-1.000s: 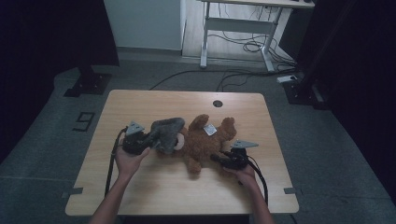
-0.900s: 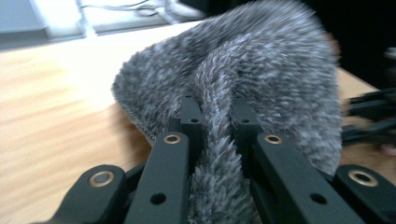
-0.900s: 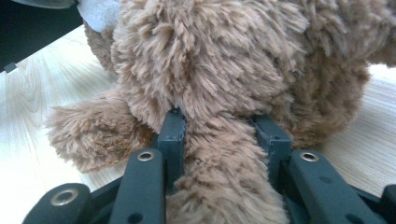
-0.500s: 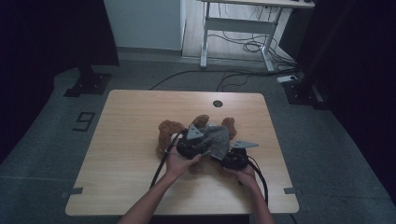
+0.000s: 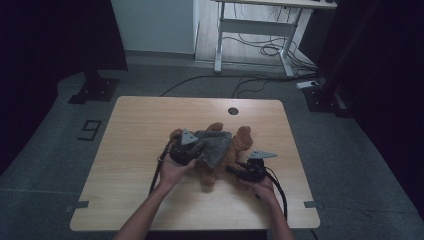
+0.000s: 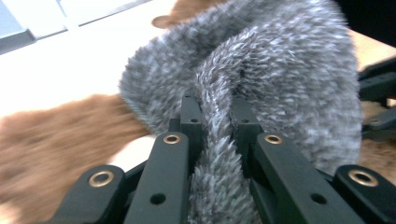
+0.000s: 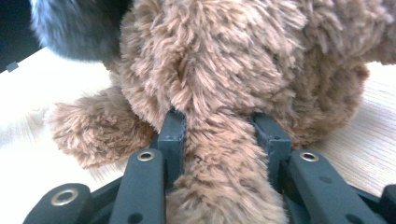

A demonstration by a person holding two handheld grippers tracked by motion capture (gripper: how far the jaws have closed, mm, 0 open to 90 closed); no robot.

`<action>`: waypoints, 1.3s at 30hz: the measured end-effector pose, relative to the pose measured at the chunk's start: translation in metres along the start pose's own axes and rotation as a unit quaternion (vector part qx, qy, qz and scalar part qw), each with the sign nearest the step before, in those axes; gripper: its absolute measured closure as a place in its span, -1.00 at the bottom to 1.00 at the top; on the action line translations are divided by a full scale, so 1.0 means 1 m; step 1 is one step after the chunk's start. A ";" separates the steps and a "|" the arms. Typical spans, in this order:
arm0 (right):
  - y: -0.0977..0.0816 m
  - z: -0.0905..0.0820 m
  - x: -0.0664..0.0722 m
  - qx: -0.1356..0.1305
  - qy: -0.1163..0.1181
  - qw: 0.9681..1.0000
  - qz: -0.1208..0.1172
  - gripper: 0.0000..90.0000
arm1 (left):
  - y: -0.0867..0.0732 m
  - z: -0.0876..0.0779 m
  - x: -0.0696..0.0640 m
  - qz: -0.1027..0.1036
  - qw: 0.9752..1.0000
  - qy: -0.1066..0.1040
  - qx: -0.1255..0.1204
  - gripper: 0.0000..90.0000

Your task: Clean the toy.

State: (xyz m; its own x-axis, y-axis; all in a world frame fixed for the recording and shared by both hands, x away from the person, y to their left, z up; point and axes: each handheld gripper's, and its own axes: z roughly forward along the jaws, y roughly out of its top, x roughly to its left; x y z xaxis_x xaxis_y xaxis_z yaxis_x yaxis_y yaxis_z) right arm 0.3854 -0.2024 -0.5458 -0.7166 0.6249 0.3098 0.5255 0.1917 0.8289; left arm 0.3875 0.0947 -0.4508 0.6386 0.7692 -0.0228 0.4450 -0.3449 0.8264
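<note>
A brown plush bear (image 5: 244,136) lies in the middle of the wooden table (image 5: 140,130), with a grey fuzzy fabric (image 5: 212,145) draped over its body. My left gripper (image 5: 192,151) is at the bear's left side and is shut on a fold of that fabric. The left gripper view shows the grey fabric (image 6: 280,70) pinched between my left gripper (image 6: 216,114), with brown fur (image 6: 56,140) behind it. My right gripper (image 5: 235,170) is shut on one of the bear's limbs. In the right gripper view that limb of the bear (image 7: 224,56) fills my right gripper (image 7: 222,123).
A small round cable hole (image 5: 232,110) sits near the table's far edge. Beyond the table stand a desk frame (image 5: 250,30) and loose cables (image 5: 270,50) on the floor. Bare wood (image 5: 125,190) lies to the left and in front of the bear.
My left gripper swept right from the bear's left side, dragging the grey fabric over the bear, then came back a little leftward. The right gripper kept still on the limb.
</note>
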 end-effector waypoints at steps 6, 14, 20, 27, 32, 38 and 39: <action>0.000 0.001 0.001 0.002 0.002 1.000 -0.002 0.38 | -0.007 -0.022 0.027 -0.024 0.999 0.021 -0.017 0.76; 0.000 0.001 0.001 0.003 0.003 1.000 -0.003 0.38 | -0.045 -0.023 0.061 -0.086 0.996 0.020 -0.012 0.76; -0.001 0.001 0.001 0.002 0.003 1.000 -0.001 0.38 | -0.055 -0.025 0.070 -0.088 0.995 0.039 0.006 0.77; -0.001 0.001 0.000 0.002 0.004 1.000 -0.001 0.38 | -0.072 -0.018 0.076 -0.088 0.993 0.066 0.042 0.77; -0.001 0.001 0.000 0.002 0.004 1.000 0.001 0.38 | -0.088 -0.007 0.082 -0.099 0.990 0.067 0.076 0.77; -0.001 0.001 -0.002 0.002 0.005 1.000 0.005 0.39 | -0.078 -0.024 0.081 -0.107 0.992 0.061 0.036 0.77; -0.001 0.000 -0.002 0.002 0.005 1.000 0.006 0.39 | -0.075 -0.028 0.079 -0.104 0.992 0.061 0.028 0.77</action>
State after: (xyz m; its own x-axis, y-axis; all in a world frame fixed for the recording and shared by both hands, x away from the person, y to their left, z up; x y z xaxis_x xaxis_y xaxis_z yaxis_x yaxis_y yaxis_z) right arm 0.3866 -0.2037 -0.5475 -0.7154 0.6191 0.3240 0.5350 0.1870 0.8239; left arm 0.3872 0.1964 -0.4988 0.4507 0.8848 -0.1182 0.5951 -0.1992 0.7785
